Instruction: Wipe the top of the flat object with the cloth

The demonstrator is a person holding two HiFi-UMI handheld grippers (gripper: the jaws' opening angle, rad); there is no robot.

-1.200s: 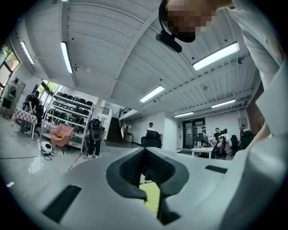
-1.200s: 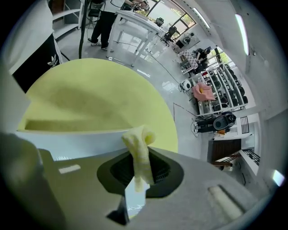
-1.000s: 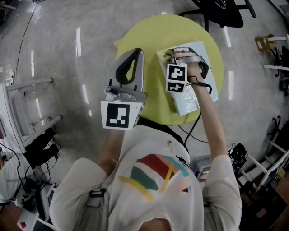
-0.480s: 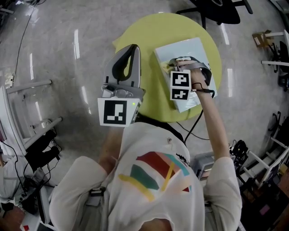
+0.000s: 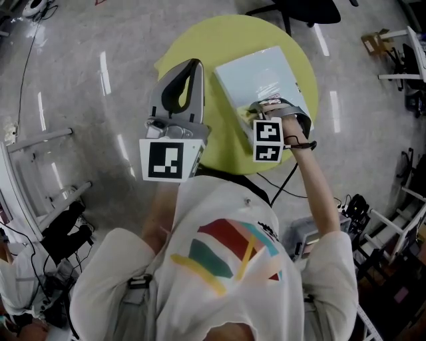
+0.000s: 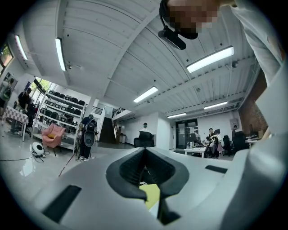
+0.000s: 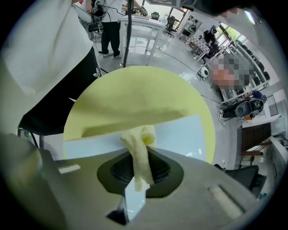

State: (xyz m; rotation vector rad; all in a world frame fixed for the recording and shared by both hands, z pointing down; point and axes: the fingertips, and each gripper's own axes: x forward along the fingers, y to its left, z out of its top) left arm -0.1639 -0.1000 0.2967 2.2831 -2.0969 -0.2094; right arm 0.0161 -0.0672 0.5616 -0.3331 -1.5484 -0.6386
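Observation:
A pale blue flat object (image 5: 259,74) lies on the right half of a round yellow table (image 5: 219,43). My right gripper (image 5: 255,110) rests at its near edge, shut on a bunched yellow cloth (image 5: 247,114). In the right gripper view the cloth (image 7: 143,134) hangs out between the shut jaws of the right gripper (image 7: 137,155) and touches the flat object (image 7: 180,134). My left gripper (image 5: 194,66) is held above the table's left side, shut and holding nothing. In the left gripper view, the left gripper (image 6: 145,152) points up at the room.
A black office chair (image 5: 299,10) stands beyond the table. A black cable (image 5: 283,183) hangs off the table's near edge by the person's right arm. White frames (image 5: 40,166) stand on the floor at the left. Shelving and more chairs crowd the right edge.
My right gripper has drawn the cloth along the flat object from its far end to its near end, toward the person. The left gripper has stayed raised and shut.

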